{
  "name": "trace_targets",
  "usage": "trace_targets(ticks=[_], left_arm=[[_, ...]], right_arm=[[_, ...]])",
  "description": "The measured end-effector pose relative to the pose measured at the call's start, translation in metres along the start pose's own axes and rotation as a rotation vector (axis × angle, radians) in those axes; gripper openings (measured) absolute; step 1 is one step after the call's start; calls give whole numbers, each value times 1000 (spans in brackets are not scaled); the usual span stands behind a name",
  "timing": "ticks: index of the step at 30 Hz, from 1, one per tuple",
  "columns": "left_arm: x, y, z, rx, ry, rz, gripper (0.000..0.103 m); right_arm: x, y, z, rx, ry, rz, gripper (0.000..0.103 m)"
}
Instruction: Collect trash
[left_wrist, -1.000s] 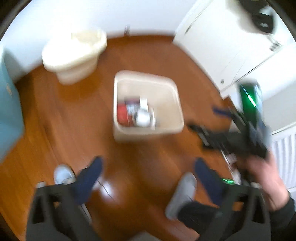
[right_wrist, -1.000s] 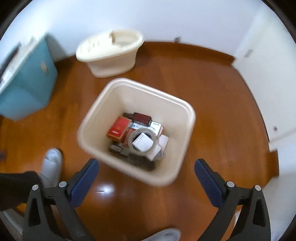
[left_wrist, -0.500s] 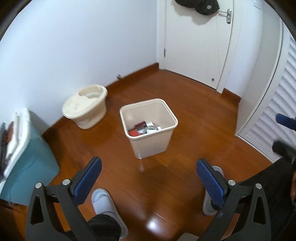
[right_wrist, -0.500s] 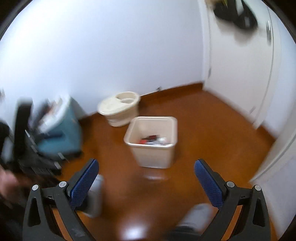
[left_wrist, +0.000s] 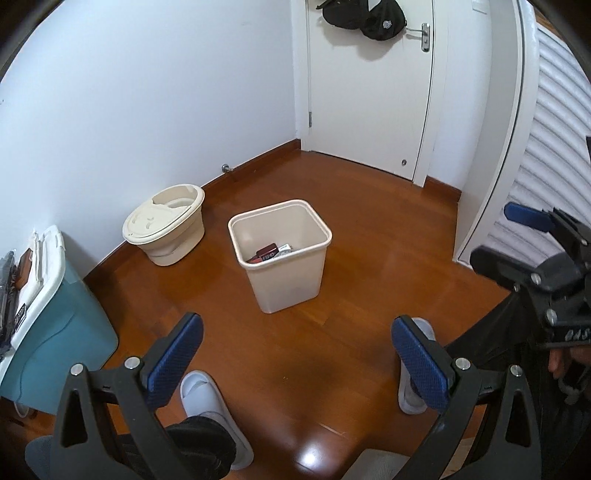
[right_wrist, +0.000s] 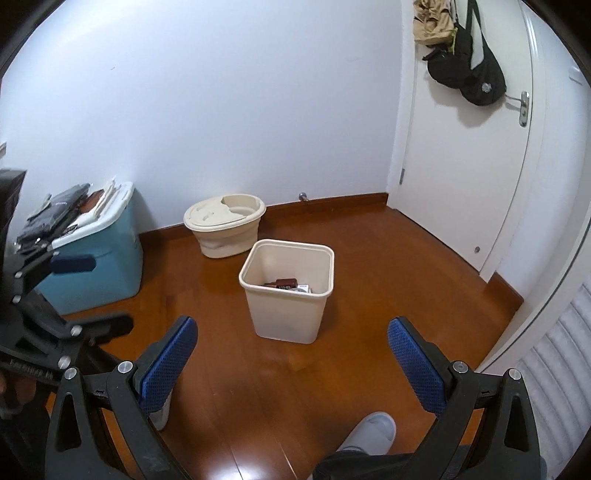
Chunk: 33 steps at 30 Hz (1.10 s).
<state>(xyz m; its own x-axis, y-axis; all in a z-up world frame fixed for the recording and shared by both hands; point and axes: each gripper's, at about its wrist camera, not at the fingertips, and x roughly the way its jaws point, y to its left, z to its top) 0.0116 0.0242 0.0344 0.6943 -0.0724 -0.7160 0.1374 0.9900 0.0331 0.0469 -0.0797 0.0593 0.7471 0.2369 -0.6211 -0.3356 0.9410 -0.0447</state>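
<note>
A cream square waste bin (left_wrist: 284, 258) stands upright on the wooden floor (left_wrist: 369, 266), holding a few small boxes (left_wrist: 271, 253).

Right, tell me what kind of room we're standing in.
Probably a small room in a home, perhaps a bedroom or utility corner. It has a polished wooden floor, a white door with bags hung on it, and a louvred closet panel. An open waste bin stands mid-floor.
</note>
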Motion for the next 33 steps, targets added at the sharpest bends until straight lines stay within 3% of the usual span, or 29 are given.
trace_targets(ticks=[3,11,33], left_arm=[[6,3,0,-7,14,26,103],[14,16,1,-83,42,1,103],[15,18,3,-83,52,-22,103]], right_arm=[[15,1,1,-14,13,-10,103],[28,6,0,-37,49,-4,103],[36,7,1,-20,81,9,103]])
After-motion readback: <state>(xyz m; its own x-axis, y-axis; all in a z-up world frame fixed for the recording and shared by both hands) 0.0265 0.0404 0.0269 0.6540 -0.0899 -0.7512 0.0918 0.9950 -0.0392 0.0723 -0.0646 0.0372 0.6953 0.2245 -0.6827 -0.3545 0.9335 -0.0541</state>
